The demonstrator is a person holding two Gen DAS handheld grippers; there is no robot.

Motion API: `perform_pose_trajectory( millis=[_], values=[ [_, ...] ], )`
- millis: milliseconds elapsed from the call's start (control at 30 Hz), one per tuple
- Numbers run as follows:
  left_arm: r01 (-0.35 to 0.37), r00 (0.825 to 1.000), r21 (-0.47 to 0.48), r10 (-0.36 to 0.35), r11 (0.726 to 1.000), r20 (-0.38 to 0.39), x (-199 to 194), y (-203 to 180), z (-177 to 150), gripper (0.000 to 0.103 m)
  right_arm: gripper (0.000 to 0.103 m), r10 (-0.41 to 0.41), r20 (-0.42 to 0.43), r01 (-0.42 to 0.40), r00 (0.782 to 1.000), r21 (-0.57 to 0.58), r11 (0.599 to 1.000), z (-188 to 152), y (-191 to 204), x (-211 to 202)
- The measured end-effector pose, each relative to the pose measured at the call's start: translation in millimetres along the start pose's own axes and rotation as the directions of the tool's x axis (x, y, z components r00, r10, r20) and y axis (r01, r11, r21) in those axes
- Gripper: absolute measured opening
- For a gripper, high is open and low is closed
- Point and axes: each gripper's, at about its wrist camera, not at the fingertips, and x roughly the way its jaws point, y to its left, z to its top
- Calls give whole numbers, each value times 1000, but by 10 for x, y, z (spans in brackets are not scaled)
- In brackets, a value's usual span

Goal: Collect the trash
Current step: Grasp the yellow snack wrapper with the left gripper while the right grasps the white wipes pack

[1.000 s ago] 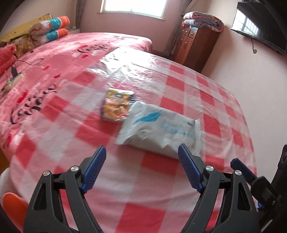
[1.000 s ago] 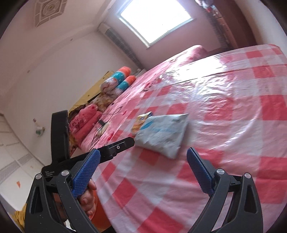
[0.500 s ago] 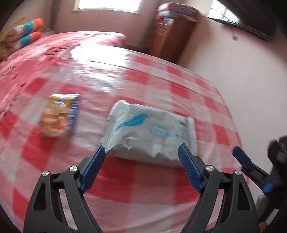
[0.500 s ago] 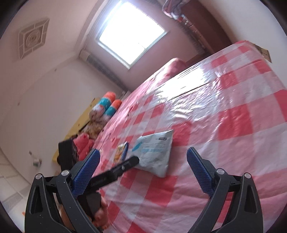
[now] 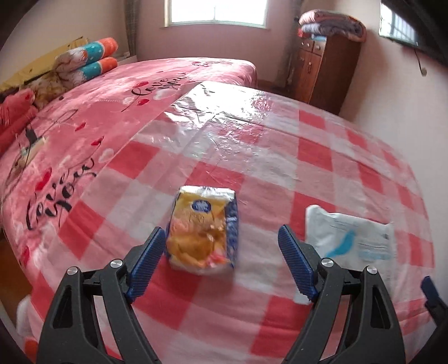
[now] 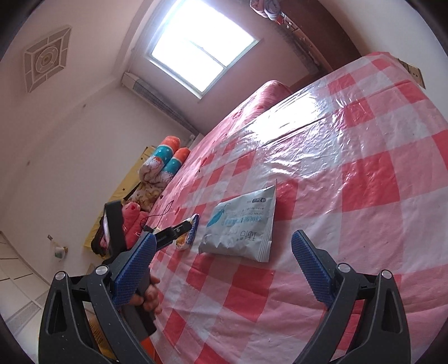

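Left tool (image 5: 218, 263): jaws spread wide, ribbed blue pads on black frames, nothing pinched. Between the pads, slightly ahead, lies a snack packet (image 5: 204, 238) — crinkly glossy film, yellow-orange print with blue side edges, roughly rectangular, flat on the surface, touching neither pad. Blurred, so the print is unreadable.

To the right of that tool's right pad: a white wipes pack (image 5: 352, 238), soft pillow-shaped plastic pouch, blue bird mark, crimped end seams. It lies apart from the snack packet.

Right tool (image 6: 224, 263): also open, empty. The wipes pack (image 6: 240, 226) sits ahead of it, between the pad lines but beyond them. Left of the pack, the snack packet (image 6: 190, 229), with one finger of the left tool reaching beside it. A hand (image 6: 148, 296) grips that tool's handle low at the left.

Surface (image 5: 280, 173): red-and-white checked cloth under clear, wrinkled plastic sheet that catches window glare. Beyond it a bed (image 5: 98, 112) with pink printed cover, rolled quilts (image 5: 89, 61) at the headboard. Wooden cabinet (image 5: 324, 70) with folded blankets on top; window (image 5: 218, 11) on the far wall; pale pink walls.
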Motion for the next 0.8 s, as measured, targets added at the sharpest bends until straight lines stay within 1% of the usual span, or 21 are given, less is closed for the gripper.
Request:
perform_pose_trajectory(
  millis=[167, 233, 300, 333, 400, 467, 533, 700, 800],
  values=[
    [-19, 999, 23, 20, 1000, -30, 185, 21, 119, 83, 96, 1, -13, -1, 1000, 12, 1000, -12, -23, 33],
    [-19, 999, 9, 19, 1000, -37, 230, 64, 139, 83, 96, -1, -25, 1, 1000, 14, 1000, -14, -29, 55],
    [-16, 999, -11, 15, 1000, -50, 273, 110, 148, 78, 96, -5, -36, 5, 999, 14, 1000, -22, -35, 76],
    [-17, 999, -18, 16, 1000, -51, 289, 130, 148, 73, 96, -8, -39, 8, 999, 12, 1000, -18, -33, 83],
    [-25, 999, -12, 24, 1000, -35, 283, 134, 137, 69, 96, -14, -46, 14, 999, 8, 1000, -28, -28, 103],
    [-35, 999, -3, 35, 999, -24, 270, 123, 117, 61, 96, -19, -53, 19, 998, 2, 1000, -36, -18, 124],
    [-30, 999, 4, 30, 1000, -15, 251, 111, 97, 54, 96, -25, -53, 24, 998, -5, 1000, -36, -7, 129],
    [-24, 1000, 8, 24, 1000, -4, 215, 92, 44, 52, 96, -47, -56, 47, 997, -6, 999, -24, -3, 162],
    [-5, 1000, 3, 5, 1000, -4, 174, 101, 11, 51, 96, -65, -56, 64, 996, -16, 998, -17, 1, 189]
  ],
)
